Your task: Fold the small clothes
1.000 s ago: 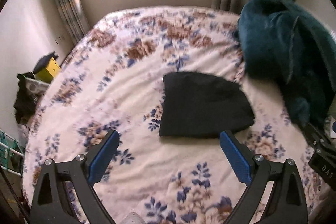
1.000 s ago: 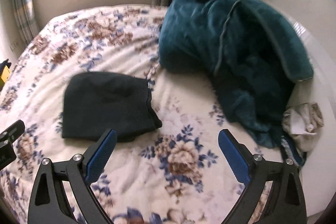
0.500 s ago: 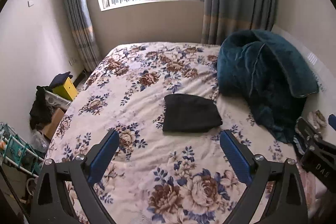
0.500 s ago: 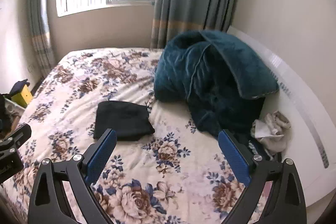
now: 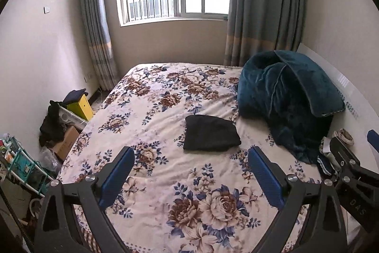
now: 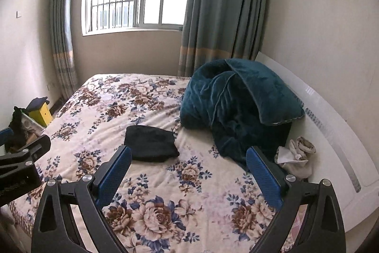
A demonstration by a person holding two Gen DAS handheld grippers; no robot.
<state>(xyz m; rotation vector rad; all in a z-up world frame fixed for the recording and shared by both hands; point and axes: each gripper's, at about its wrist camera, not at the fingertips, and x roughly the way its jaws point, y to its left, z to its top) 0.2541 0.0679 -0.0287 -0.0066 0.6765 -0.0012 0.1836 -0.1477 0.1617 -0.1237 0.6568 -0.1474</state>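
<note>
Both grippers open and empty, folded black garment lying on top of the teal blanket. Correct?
Not quite. The folded black garment lies on the floral bedspread, beside the teal blanket, not on it; the left wrist view shows this. The left gripper and right gripper are indeed open and empty.

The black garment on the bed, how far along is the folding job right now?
Done: the black garment lies folded into a compact rectangle on the floral bedspread. In hand: nothing; the left gripper and right gripper are both open and empty, held back from the bed. Possibly left: a crumpled pale cloth by the teal blanket is unfolded.
</note>
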